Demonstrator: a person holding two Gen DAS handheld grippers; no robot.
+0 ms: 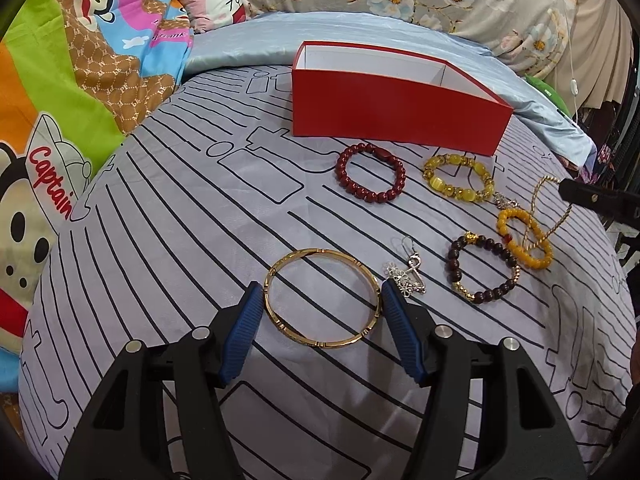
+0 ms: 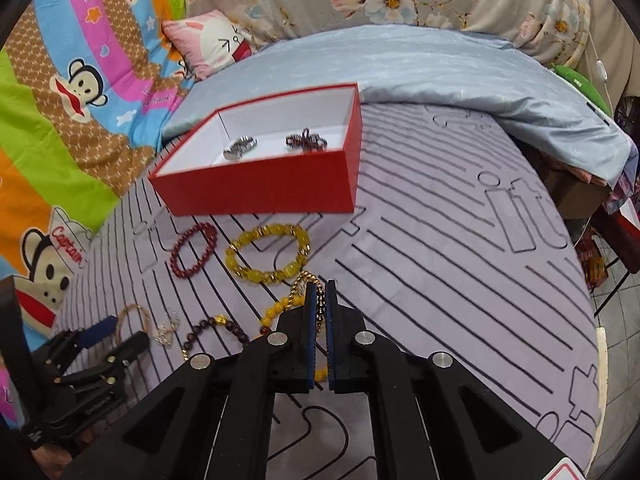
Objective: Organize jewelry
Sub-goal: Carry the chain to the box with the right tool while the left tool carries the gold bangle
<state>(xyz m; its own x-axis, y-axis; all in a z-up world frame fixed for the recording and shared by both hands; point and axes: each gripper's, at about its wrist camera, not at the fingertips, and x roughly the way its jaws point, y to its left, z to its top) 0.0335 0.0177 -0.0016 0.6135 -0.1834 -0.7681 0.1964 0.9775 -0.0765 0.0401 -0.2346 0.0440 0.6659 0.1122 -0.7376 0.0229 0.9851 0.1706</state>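
A gold bangle (image 1: 322,298) lies on the striped grey sheet between the blue pads of my open left gripper (image 1: 320,294). A silver charm piece (image 1: 406,276) lies just right of it. A dark red bead bracelet (image 1: 370,178), a yellow bead bracelet (image 1: 460,176), an orange-yellow bead bracelet (image 1: 524,238), a dark brown bead bracelet (image 1: 484,268) and a gold chain (image 1: 550,208) lie nearby. My right gripper (image 2: 320,292) is shut on the gold chain (image 2: 308,280). The red box (image 2: 260,152) holds a silver piece (image 2: 240,148) and a dark beaded piece (image 2: 306,142).
A light blue quilt (image 2: 440,76) lies behind the box. A cartoon-print blanket (image 2: 72,92) and a pink pillow (image 2: 212,40) are on the left. The bed's right edge (image 2: 596,320) drops to a tiled floor.
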